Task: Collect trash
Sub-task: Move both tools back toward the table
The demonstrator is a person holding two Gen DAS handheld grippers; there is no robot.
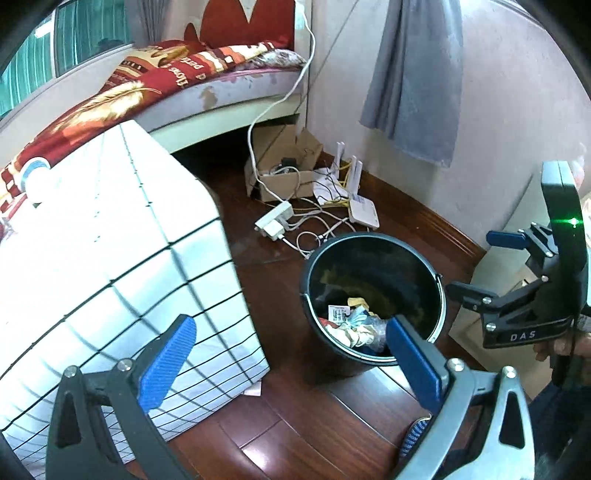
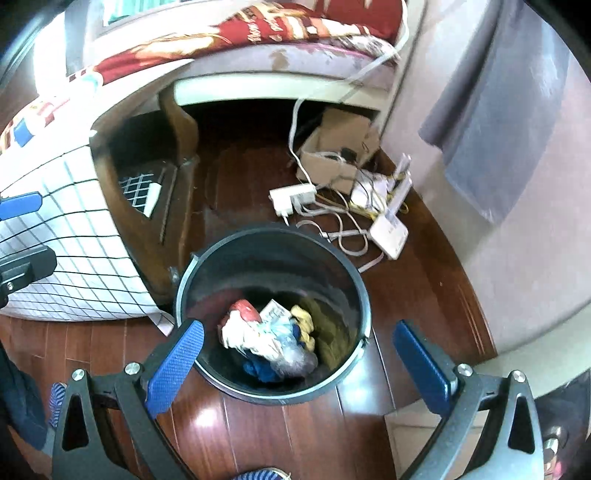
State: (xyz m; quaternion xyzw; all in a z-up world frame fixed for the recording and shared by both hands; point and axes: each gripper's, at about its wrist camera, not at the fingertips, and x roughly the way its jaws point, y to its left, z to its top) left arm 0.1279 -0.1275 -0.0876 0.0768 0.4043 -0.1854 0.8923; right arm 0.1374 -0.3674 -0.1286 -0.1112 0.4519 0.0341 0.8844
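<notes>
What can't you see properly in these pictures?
- Bottom of the bucket: the trash pile covers it in both views.
- Under the bed: too dark in both views.
- Cardboard box contents: too small, tangled in cables.
- Blanket writing: blurred in the right wrist view.

Right gripper [image 2: 297, 363] with blue ridged pads spread wide, empty, above round black plastic bin [image 2: 354, 365] on dark red wooden floor [image 2: 258, 439]. Crumpled white, red, yellow and blue trash [image 2: 266, 336] inside. White power strip [image 2: 291, 195] beyond, near brown cardboard box [image 2: 332, 155].
</notes>
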